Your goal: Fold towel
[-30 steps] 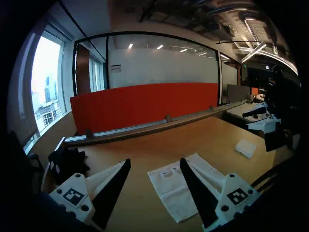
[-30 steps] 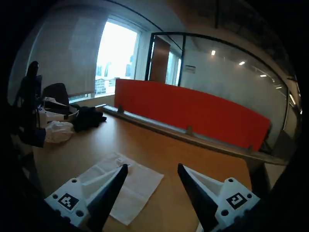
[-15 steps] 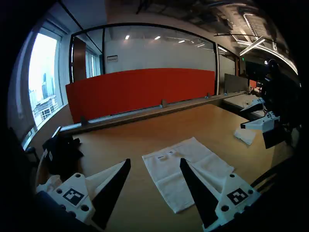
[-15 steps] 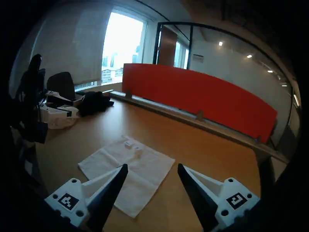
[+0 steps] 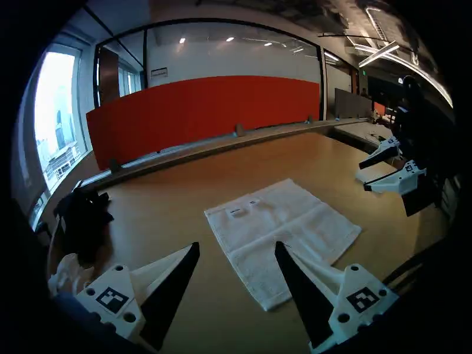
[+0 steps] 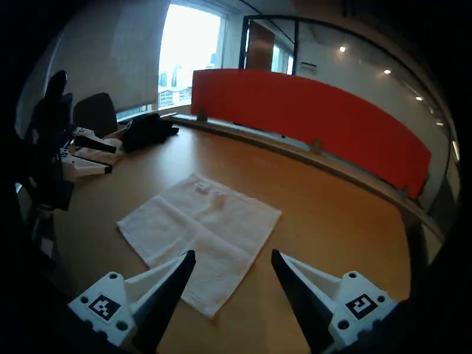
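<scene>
A white towel (image 5: 277,227) lies spread flat on the wooden table (image 5: 177,206), with a small label near its far edge. My left gripper (image 5: 236,268) hovers open above the towel's near corner, nothing between its fingers. In the right gripper view the same towel (image 6: 200,227) lies ahead, and my right gripper (image 6: 233,274) hangs open over its near edge. The right gripper (image 5: 389,171) also shows at the right of the left gripper view, held by a person in dark clothes. The left gripper (image 6: 82,158) appears at the left of the right gripper view.
A red divider panel (image 5: 200,112) runs along the table's far side. Dark clothing (image 5: 82,221) is heaped at the left end, with a crumpled white cloth (image 5: 65,274) nearer. A dark chair (image 6: 94,115) stands by the bright window (image 6: 189,56).
Both grippers have tipped downward and risen, so the towel now sits fully in front of each pair of fingers rather than under them. The towel itself has not moved.
</scene>
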The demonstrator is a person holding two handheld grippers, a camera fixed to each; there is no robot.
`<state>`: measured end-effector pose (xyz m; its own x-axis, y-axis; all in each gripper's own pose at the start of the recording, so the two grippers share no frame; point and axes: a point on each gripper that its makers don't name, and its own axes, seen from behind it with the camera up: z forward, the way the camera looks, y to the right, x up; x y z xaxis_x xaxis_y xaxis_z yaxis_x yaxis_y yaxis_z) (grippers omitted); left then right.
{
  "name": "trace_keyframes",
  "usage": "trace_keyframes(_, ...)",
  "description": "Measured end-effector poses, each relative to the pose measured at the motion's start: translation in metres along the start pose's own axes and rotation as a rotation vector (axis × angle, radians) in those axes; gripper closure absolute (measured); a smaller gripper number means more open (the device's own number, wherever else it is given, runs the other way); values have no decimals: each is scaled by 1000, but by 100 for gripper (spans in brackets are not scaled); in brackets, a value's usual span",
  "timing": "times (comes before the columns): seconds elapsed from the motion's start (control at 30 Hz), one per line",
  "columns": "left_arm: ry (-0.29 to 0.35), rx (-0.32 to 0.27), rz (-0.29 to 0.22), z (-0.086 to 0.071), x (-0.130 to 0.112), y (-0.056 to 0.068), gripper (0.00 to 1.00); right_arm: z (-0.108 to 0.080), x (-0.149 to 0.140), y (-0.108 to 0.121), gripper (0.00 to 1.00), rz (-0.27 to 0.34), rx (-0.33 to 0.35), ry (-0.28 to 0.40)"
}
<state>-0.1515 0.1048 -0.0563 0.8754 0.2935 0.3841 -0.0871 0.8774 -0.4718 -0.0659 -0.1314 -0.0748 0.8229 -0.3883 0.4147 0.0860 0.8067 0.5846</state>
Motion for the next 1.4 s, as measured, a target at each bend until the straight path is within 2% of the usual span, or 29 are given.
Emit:
trace_keyframes(0.4, -108, -58, 19, 24, -47, 21, 6, 22, -47, -15, 0, -5, 39, -92)
trace_keyframes(0.7, -183, -101, 43, 37, -76, 33, 5, 30, -77, -23, 0, -29, 66, -160)
trace_keyframes(1.0, -271, -132, 52, 42, -106, 40, 6, 33, -106, -26, 0, -47, 95, -229)
trace_keyframes(1.4, -323, -175, 64, 44, -123, 50, 6, 35, -119, -30, 0, -54, 134, -269)
